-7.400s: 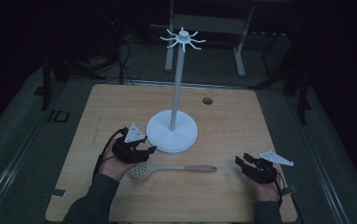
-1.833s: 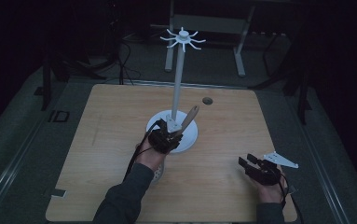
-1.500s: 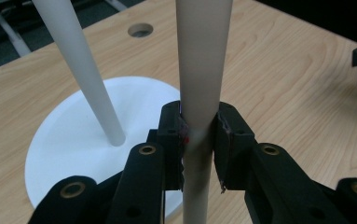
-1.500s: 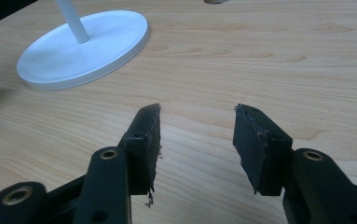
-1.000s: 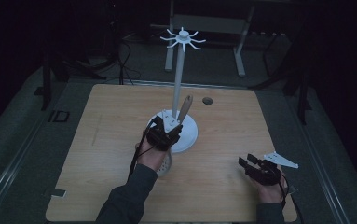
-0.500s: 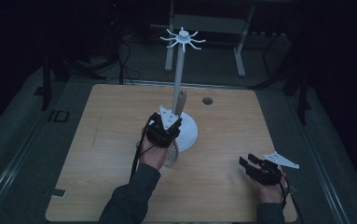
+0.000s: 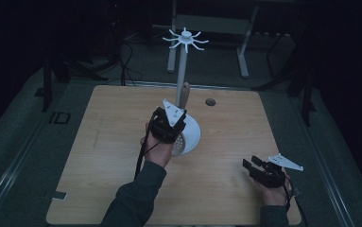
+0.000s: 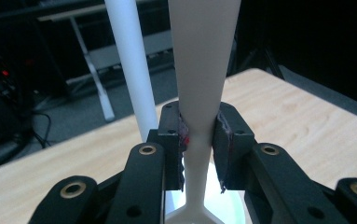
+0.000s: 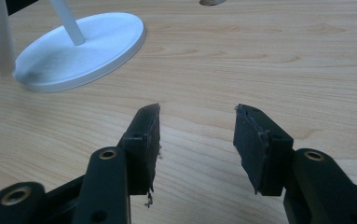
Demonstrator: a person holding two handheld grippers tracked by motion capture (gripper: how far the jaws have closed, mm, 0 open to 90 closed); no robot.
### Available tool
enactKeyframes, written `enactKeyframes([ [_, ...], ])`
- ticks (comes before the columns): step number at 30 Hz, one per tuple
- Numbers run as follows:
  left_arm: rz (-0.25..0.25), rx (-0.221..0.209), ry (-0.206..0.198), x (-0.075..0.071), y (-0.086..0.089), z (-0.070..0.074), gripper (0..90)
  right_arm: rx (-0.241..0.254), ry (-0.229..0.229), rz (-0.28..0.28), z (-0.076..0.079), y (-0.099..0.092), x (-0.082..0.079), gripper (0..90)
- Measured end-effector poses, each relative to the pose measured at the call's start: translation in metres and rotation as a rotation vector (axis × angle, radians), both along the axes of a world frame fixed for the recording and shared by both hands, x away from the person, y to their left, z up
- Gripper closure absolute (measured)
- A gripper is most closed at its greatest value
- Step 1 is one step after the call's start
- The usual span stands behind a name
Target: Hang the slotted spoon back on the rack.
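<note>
Hands come in from the near edge of the wooden table (image 7: pixel 98 189). Nearest, at the right, the right gripper (image 7: pixel 254 166) rests low over bare wood with its jaws spread apart and nothing between them; in the right gripper view (image 9: pixel 197 140) the two black jaws frame only table grain.

Farther in, near the middle, the left gripper (image 7: pixel 171 124) is clamped tight on a slotted spoon (image 7: pixel 183 97). The left gripper view shows the pads (image 8: pixel 181 140) pressing on the narrow neck of the pale handle (image 8: pixel 204 70), which stands nearly upright, handle end up. The perforated bowl (image 7: pixel 178 144) hangs below the gripper, over the stand's round white base (image 7: pixel 193 135).

Just behind the spoon rises the stand's white pole (image 7: pixel 182 66), close beside the handle but apart from it, and at its top sits a ring of curved white hooks (image 7: pixel 186 39), well above the handle's tip.

By my reading, the step in hand is carrying the spoon up to hang it on the stand. The next move calls for more height, bringing the handle's end level with one hook, then easing it sideways onto that hook. Whether the handle has a hanging hole I cannot tell. Only once the hook bears the weight should the jaws let go.
</note>
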State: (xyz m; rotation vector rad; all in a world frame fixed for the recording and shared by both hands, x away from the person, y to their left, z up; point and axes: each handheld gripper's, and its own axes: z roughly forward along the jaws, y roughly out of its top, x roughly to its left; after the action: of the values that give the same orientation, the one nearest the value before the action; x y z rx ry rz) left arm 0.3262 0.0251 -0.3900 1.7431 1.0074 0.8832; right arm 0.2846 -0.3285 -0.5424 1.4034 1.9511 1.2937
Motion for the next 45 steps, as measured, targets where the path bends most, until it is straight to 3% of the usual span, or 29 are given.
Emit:
enactKeyframes([
  [11,0.189,-0.038,-0.065,0.014,-0.008,0.038,74.6,0.003,-0.001,-0.002,0.0,-0.002,-0.001,50.0],
  [19,0.238,0.003,-0.084,0.019,-0.016,0.051,74.6,0.01,-0.003,-0.012,0.0,-0.005,-0.002,50.0],
  [30,0.261,0.038,-0.067,0.025,-0.021,0.058,74.5,0.01,-0.002,-0.013,0.0,-0.005,-0.003,49.9],
  [34,0.277,0.053,-0.045,0.033,-0.022,0.059,74.5,0.011,-0.001,-0.012,0.0,-0.005,-0.003,49.9],
  [38,0.261,0.059,-0.022,0.037,-0.02,0.061,73.9,0.01,0.0,-0.011,0.0,-0.005,-0.003,49.8],
  [45,0.195,0.004,-0.037,0.032,-0.012,0.054,50.6,0.002,0.002,-0.008,-0.001,-0.004,-0.003,49.2],
])
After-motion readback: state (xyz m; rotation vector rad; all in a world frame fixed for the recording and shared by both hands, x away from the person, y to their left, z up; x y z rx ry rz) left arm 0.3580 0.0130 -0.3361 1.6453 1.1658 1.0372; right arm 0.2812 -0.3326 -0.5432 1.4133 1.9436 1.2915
